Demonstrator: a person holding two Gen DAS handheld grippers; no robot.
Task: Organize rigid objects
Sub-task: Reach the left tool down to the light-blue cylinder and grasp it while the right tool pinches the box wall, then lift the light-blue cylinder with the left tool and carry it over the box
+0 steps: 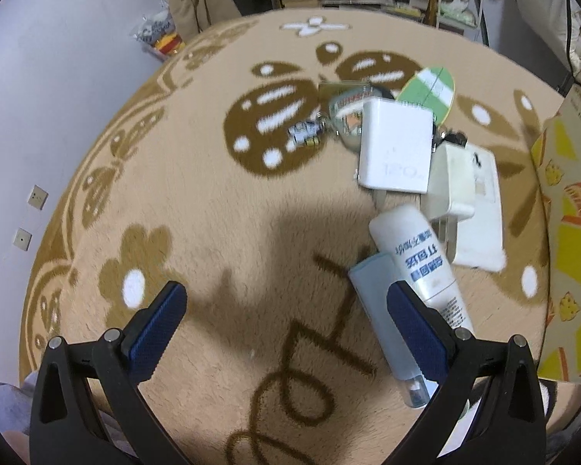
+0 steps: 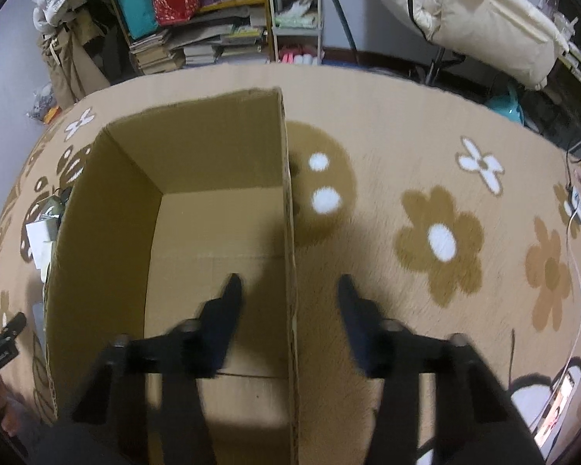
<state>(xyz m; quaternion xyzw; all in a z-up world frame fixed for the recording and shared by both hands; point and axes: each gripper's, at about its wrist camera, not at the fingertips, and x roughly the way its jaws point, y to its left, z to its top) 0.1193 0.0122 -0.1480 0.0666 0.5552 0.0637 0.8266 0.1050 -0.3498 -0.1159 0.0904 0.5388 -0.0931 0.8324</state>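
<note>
In the left wrist view my left gripper (image 1: 286, 294) is open above the beige rug, with nothing between its fingers. A heap of objects lies right of it: a white tube (image 1: 418, 255), a pale blue flat case (image 1: 375, 298), a white charger block (image 1: 397, 147), a white adapter (image 1: 468, 201), a green-and-white oval (image 1: 430, 89) and a small blue-white item (image 1: 304, 133). The right finger (image 1: 414, 325) overlaps the blue case and the tube's end. In the right wrist view my right gripper (image 2: 288, 283) is open, straddling the right wall of an empty cardboard box (image 2: 286, 193).
The box's yellow-patterned outer side (image 1: 565, 232) rises just right of the heap. Shelves with books and bins (image 2: 197, 38) and a white cart (image 2: 296, 19) line the far wall. A padded cream chair (image 2: 484, 19) stands back right. A cable (image 2: 573, 209) lies at the rug's right edge.
</note>
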